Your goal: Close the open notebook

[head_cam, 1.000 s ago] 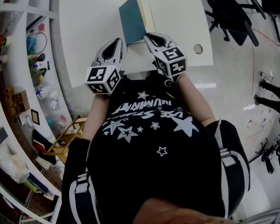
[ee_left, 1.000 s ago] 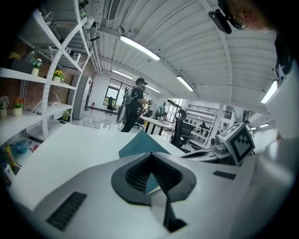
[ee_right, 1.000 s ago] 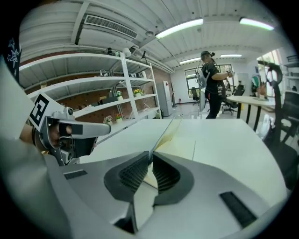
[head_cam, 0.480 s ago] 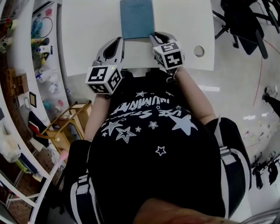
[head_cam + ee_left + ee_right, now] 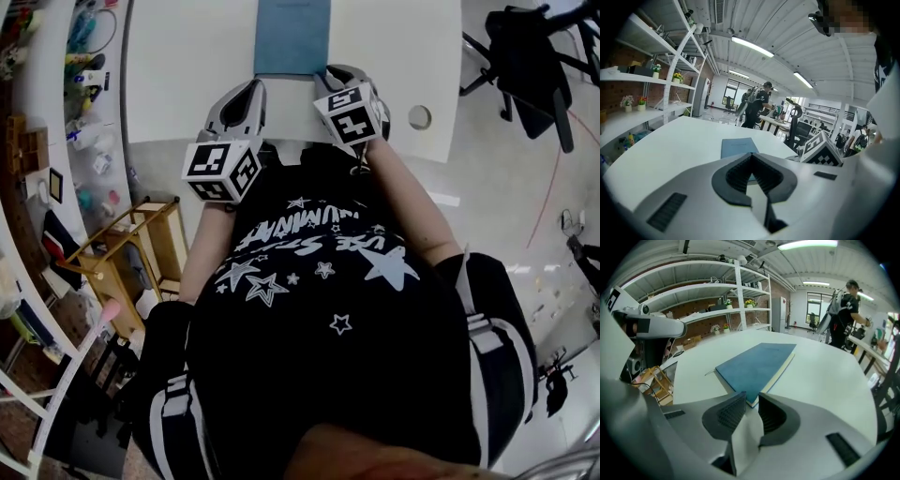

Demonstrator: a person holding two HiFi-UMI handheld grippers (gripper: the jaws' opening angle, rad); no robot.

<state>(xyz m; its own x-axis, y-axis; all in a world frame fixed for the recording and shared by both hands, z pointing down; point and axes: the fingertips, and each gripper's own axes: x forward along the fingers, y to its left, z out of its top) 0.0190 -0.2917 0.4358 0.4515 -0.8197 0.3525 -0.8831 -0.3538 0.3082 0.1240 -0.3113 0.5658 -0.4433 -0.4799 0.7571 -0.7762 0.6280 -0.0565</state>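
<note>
A notebook with a blue cover (image 5: 291,37) lies closed and flat on the white table (image 5: 187,75), straight ahead of me. My right gripper (image 5: 330,73) rests at its near right corner. In the right gripper view the notebook (image 5: 757,364) has that corner just beyond the tips of the right gripper (image 5: 750,399). Its jaws are opening, and the pads stand apart from the cover. My left gripper (image 5: 253,86) hovers over the table's near edge, left of the notebook, tips together and empty. In the left gripper view the notebook (image 5: 738,146) lies beyond the left gripper (image 5: 751,155).
A round cable hole (image 5: 419,117) sits in the table at the right. Shelves with small items (image 5: 56,141) and a wooden rack (image 5: 141,253) stand at the left, a black office chair (image 5: 530,56) at the right. A person (image 5: 843,319) stands far behind the table.
The notebook's blue cover, raised and tilted a second ago, now lies flat. The right gripper has come down to the near right corner and its jaws have parted. The left gripper barely shifted.
</note>
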